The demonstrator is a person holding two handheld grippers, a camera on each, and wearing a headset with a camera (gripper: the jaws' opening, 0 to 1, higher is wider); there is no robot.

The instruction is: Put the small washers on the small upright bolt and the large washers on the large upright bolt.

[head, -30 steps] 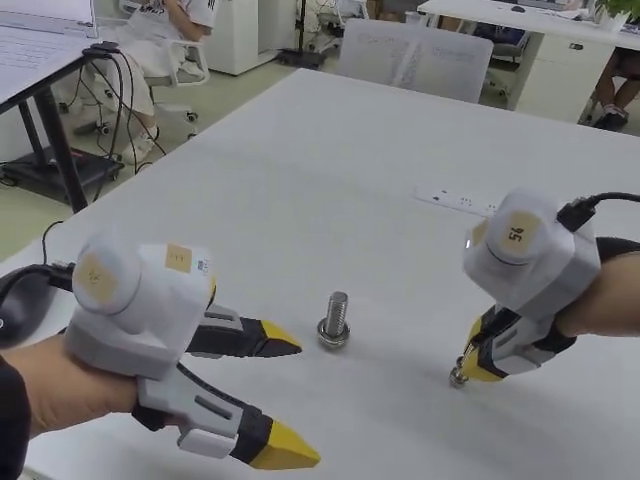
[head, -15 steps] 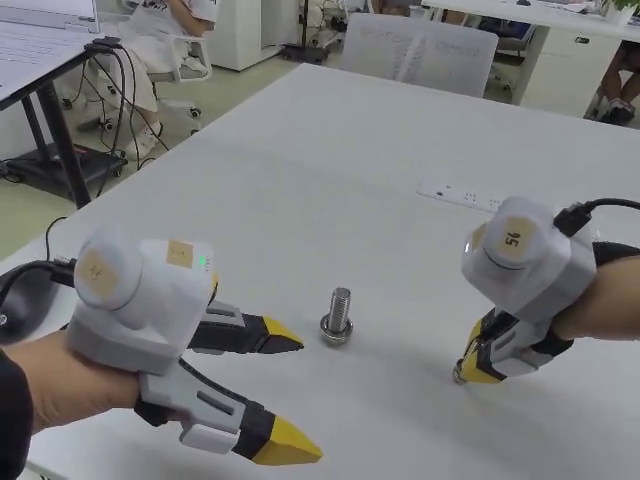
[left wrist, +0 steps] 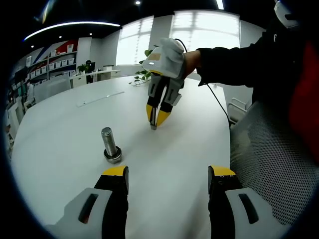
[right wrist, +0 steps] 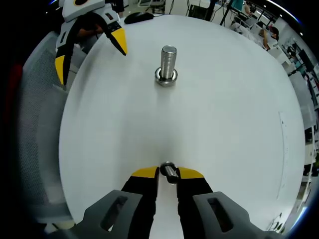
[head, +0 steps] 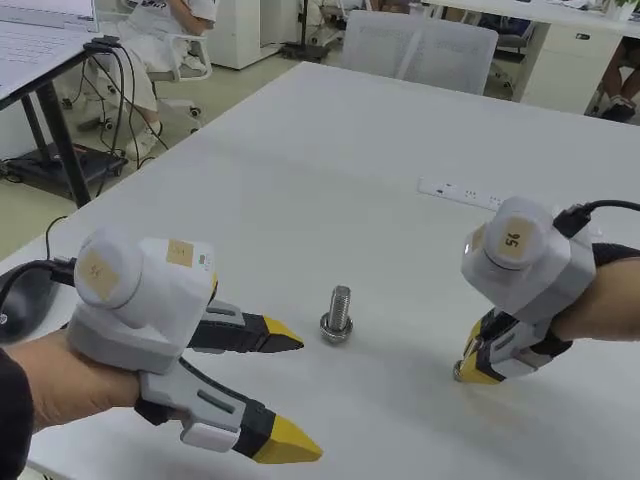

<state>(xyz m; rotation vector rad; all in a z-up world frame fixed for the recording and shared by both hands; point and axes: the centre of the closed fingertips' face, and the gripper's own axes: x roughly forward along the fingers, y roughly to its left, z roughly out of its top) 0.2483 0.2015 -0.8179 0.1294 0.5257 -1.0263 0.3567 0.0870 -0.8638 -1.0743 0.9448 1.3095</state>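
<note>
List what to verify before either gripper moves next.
1. Large bolt stands upright on the table: ok.
2. Washers seated on the large bolt: cannot tell; the ring at its base may be its own head.
3. Right gripper shut on a small metal piece, down at the table surface: ok.
4. Small metal piece is the small bolt and stands upright: cannot tell.
5. Left gripper open, empty and apart from the large bolt: ok.
</note>
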